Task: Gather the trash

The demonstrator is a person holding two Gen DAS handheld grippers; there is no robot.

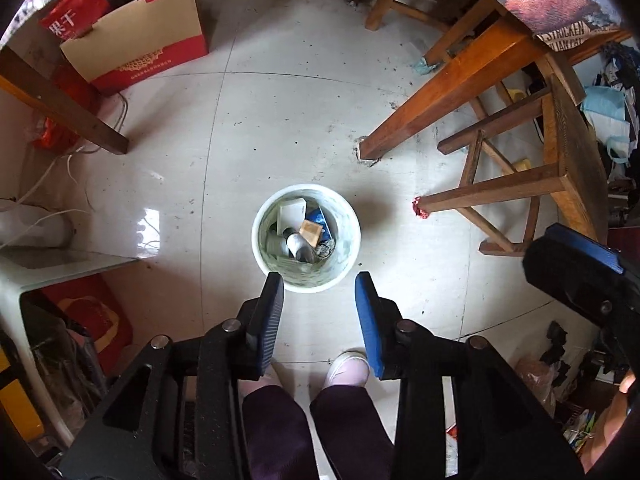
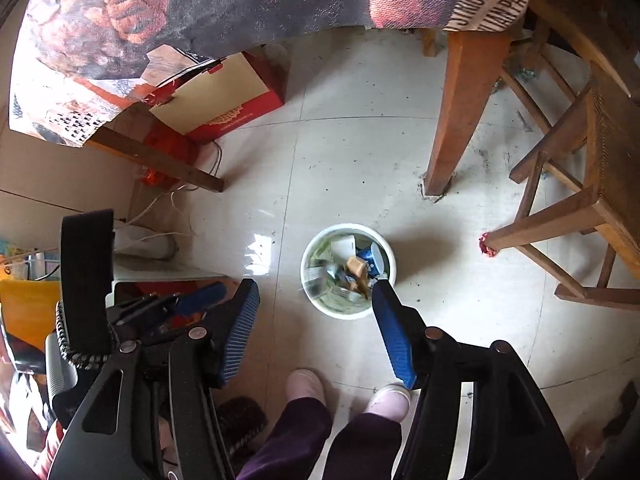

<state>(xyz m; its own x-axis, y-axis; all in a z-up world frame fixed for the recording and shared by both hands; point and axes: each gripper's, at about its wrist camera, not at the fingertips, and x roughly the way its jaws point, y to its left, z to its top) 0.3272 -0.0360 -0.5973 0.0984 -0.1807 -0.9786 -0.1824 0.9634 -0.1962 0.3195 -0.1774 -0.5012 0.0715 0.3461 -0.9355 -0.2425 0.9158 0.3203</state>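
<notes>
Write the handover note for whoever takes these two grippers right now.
Left gripper: open, nothing between the pads, pointing down over the near rim of the bin.
Right gripper: open, empty, also pointing down beside the bin.
White bin: upright on the tiled floor, already holding cartons, a can and wrappers.
Done: several items are binned.
Left: a crumpled red scrap lies by the stool leg; a pale blue scrap sits by a far table leg.

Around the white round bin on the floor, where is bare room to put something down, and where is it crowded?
Bare tile lies beyond the white round bin, up to the red and beige cardboard box, and between the bin and the orange wooden table leg. It is crowded right of the bin, at the brown wooden stool, and left, by the white cables.
</notes>
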